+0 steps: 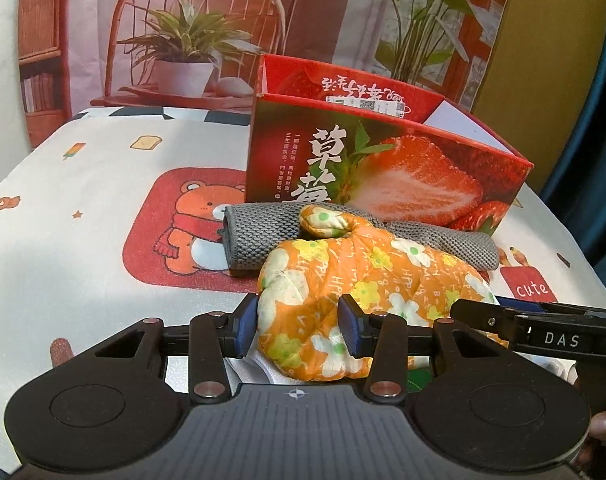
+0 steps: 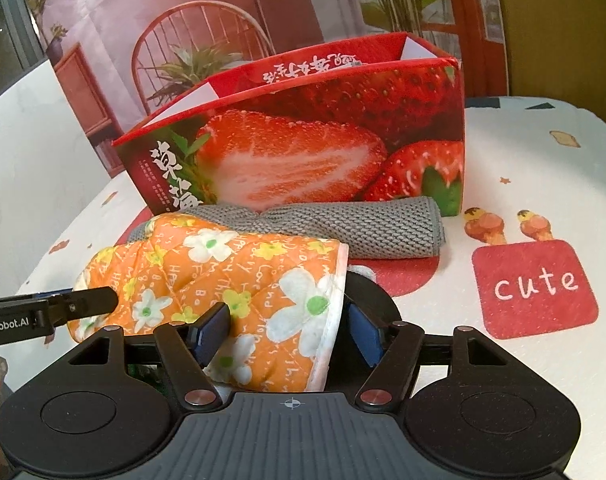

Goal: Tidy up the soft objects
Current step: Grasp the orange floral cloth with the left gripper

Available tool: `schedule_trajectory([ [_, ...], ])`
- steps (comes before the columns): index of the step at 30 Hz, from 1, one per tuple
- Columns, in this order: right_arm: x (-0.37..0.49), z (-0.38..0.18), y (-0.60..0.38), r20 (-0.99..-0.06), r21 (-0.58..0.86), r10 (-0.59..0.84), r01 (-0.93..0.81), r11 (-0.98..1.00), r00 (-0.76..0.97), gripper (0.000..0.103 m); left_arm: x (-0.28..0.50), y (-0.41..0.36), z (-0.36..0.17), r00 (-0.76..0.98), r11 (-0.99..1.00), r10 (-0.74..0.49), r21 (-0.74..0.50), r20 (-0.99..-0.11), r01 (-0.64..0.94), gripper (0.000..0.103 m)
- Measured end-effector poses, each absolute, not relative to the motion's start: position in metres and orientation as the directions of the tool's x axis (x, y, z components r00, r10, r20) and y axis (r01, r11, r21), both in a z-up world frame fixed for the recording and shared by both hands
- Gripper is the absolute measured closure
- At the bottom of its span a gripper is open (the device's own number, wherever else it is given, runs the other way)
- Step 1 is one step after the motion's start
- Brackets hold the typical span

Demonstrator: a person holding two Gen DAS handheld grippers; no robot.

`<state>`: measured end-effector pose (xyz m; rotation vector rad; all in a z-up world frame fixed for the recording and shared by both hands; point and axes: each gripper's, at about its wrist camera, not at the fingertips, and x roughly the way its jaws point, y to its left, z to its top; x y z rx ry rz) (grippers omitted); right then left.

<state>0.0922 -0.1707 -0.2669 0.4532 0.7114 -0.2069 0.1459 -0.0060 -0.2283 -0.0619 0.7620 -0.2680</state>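
Both grippers, left gripper [image 1: 299,322] and right gripper [image 2: 287,334], straddle our orange oven mitt [image 1: 343,280], grip uncertain; mitt and grey cloth [image 2: 343,228] remain outside the strawberry box [image 2: 303,128].

"cute" on tablecloth [image 2: 543,184]

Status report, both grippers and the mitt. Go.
Left gripper closed on the orange oven mitt, fingertip end. Right gripper straddles the cuff end, grip unclear. Gray cloth lies between mitt and strawberry box.
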Motion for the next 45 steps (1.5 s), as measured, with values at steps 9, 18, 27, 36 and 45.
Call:
schedule_trajectory([
  [9,0.096,-0.272,-0.173,-0.668,0.361,-0.009,0.335,0.87,0.744,0.034,0.147,-0.003,-0.23,0.686,0.963,-0.267,-0.16,-0.677,0.217,0.058],
  [18,0.103,-0.274,-0.174,-0.674,0.369,0.007,0.329,0.869,0.739,0.026,0.149,-0.001,-0.234,0.682,0.962,-0.274,-0.174,-0.678,0.213,0.057],
  [27,0.108,-0.264,-0.171,-0.668,0.348,-0.002,0.316,0.883,0.744,0.05,0.149,0.0,-0.235,0.682,0.961,-0.276,-0.179,-0.677,0.212,0.058],
  [36,0.098,-0.247,-0.17,-0.624,0.342,-0.02,0.296,0.892,0.781,0.076,0.149,0.001,-0.235,0.682,0.961,-0.276,-0.181,-0.678,0.209,0.058],
  [45,0.096,-0.238,-0.163,-0.6,0.295,-0.037,0.264,0.918,0.799,0.091,0.147,0.005,-0.228,0.698,0.957,-0.291,-0.199,-0.654,0.212,0.074],
])
